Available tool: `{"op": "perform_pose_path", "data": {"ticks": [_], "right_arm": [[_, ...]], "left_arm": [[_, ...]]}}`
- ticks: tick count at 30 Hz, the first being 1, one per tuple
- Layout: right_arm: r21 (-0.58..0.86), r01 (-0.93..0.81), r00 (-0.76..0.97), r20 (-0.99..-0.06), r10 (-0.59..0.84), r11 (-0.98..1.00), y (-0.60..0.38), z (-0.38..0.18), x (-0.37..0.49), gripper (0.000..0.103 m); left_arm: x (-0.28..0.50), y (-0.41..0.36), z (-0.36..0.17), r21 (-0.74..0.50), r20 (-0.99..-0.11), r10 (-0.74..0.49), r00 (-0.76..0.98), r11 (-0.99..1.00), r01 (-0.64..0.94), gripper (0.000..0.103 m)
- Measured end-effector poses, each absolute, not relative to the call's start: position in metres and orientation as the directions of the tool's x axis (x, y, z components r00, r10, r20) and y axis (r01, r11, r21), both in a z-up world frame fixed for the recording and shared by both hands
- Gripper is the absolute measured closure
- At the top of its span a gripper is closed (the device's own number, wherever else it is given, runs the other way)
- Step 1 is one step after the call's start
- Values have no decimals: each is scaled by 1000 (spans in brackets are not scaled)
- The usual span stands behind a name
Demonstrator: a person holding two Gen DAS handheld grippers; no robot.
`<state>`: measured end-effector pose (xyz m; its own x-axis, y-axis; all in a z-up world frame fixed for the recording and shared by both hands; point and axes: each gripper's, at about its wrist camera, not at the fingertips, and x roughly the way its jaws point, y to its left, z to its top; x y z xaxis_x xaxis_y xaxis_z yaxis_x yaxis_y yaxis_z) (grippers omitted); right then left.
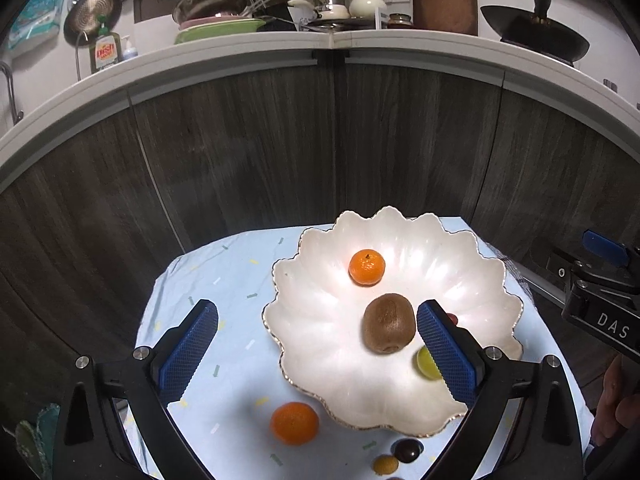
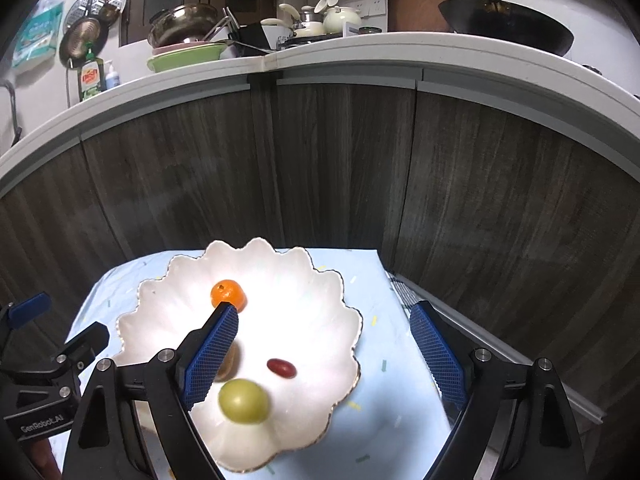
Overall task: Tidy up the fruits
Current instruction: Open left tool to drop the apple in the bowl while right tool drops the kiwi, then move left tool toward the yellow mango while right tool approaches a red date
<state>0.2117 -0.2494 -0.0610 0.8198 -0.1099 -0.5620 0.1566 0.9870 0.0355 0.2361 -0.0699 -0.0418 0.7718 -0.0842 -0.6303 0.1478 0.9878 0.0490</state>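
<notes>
A white scalloped plate point(image 1: 320, 352) point(image 2: 304, 320) with a gold rim stands on a light blue cloth point(image 1: 224, 280). In it lie a tangerine point(image 1: 367, 267) point(image 2: 228, 294), a brown kiwi point(image 1: 388, 323), a green round fruit point(image 1: 426, 362) point(image 2: 243, 401) that looks blurred, and a small red fruit point(image 2: 281, 368). On the cloth in front of the plate lie an orange point(image 1: 295, 423), a dark round fruit point(image 1: 407, 450) and a small yellow-orange fruit point(image 1: 385, 464). My left gripper point(image 1: 318, 308) hangs open above the plate's left side, its pads pressing on nothing. My right gripper point(image 2: 323, 311) is open above the plate's right side, empty.
Dark wood cabinet fronts point(image 1: 320, 140) rise just behind the small table. A white counter point(image 1: 332, 40) above them carries pans, bowls and a dish soap bottle point(image 1: 106, 50). A metal rail point(image 2: 500, 352) runs along the table's right side. A person's hand point(image 1: 616, 400) shows at the right edge.
</notes>
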Motion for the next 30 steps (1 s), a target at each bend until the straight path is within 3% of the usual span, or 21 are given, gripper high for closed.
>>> {"op": "perform_pose_path", "data": {"ticks": [30], "right_arm": [[42, 148, 817, -569, -99, 988, -252, -60, 143, 14]], "left_arm": [[166, -74, -29, 57, -602, -103, 792, 984, 171, 1]]}}
